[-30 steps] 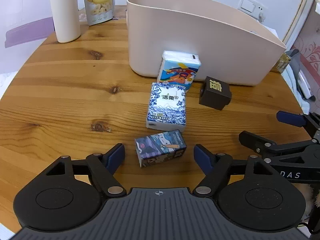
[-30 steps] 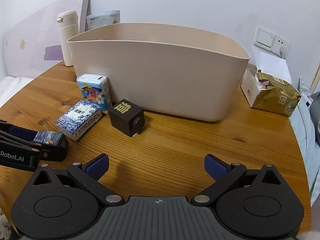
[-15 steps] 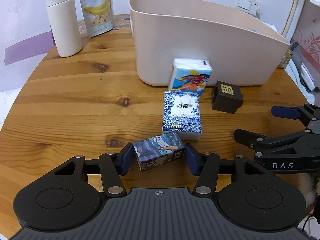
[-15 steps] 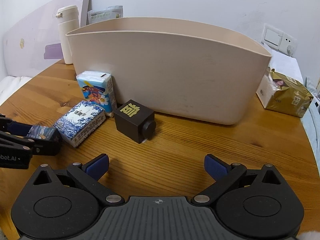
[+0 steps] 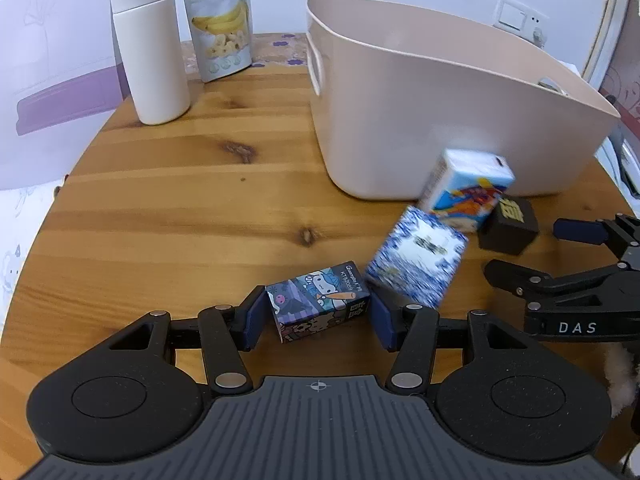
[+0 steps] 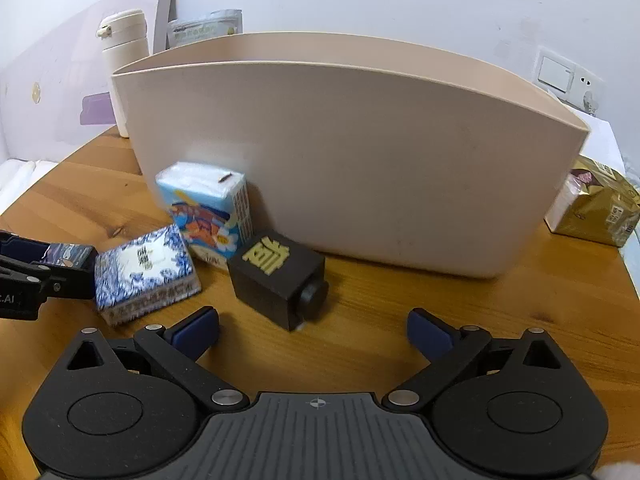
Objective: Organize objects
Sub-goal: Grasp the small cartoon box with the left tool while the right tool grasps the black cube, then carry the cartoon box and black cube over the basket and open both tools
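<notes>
My left gripper (image 5: 318, 314) is shut on a small cartoon-printed carton (image 5: 318, 305), holding it by its two ends just over the wooden table (image 5: 180, 208). Beyond it lie a blue-and-white tissue pack (image 5: 416, 262), an upright light-blue tissue pack (image 5: 466, 188) and a black cube with a gold character (image 5: 508, 224), all in front of the beige bin (image 5: 440, 120). My right gripper (image 6: 314, 330) is open, low over the table just short of the black cube (image 6: 276, 276). It appears in the left wrist view as the right gripper (image 5: 560, 252).
A white flask (image 5: 150, 44) and a banana-chip pouch (image 5: 220, 20) stand at the table's far left. A gold foil package (image 6: 596, 212) lies right of the bin (image 6: 352, 152). A wall socket (image 6: 560, 76) is behind. The table edge curves off on the left.
My left gripper closed on the cartoon carton and has lifted and swung it leftward. My right gripper moved forward toward the black cube and stayed open.
</notes>
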Available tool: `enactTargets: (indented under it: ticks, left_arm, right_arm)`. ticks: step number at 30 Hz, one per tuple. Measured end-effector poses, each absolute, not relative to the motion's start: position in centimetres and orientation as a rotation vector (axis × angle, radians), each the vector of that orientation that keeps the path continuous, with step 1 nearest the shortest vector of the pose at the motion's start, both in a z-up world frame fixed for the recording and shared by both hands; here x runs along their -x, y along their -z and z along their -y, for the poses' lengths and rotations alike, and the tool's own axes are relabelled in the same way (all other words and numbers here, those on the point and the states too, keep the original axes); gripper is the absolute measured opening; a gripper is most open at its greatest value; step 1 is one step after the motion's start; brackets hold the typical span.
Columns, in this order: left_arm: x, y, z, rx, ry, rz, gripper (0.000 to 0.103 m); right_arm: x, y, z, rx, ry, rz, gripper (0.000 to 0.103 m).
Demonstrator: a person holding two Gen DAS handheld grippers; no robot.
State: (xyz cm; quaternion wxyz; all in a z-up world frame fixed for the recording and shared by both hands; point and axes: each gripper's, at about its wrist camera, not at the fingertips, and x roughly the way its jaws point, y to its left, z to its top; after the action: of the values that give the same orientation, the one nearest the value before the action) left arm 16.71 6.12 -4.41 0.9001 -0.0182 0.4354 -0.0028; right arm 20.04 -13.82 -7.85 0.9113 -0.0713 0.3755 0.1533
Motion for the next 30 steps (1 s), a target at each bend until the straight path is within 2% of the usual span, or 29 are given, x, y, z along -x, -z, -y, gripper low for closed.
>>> enactTargets:
  ticks: [3, 9, 12, 14, 16, 30]
  left_arm:
    - [-17.5, 4.5, -6.5, 0.040, 0.005, -0.896, 0.055]
    - [-18.5, 4.7, -6.6, 0.035, 0.010, -0.885, 0.055]
    - [-18.7, 4.7, -6.6, 0.035, 0.013, -0.881, 0.055]
    - [-18.8, 4.8, -6.7, 0.036, 0.015, -0.880, 0.055]
    - [-18.9, 4.9, -6.7, 0.037, 0.017, -0.879, 0.055]
    - [-17.2, 3.3, -6.7, 0.040, 0.019, -0.836, 0.055]
  right_arm:
    - [-20.4, 7.8, 13.6, 0.136, -0.316, -0.767, 0.098]
    - [-21.0, 7.7, 13.2, 0.122, -0.298, -0.743, 0.084]
    - [-20.9, 7.7, 12.8, 0.114, -0.299, -0.734, 0.070]
    - [-20.9, 7.5, 12.6, 0.115, -0.301, -0.732, 0.055]
    - [-20.8, 7.5, 12.5, 0.119, -0.304, -0.732, 0.048]
    - [-19.1, 6.1, 14.2, 0.090, -0.291, -0.719, 0.048]
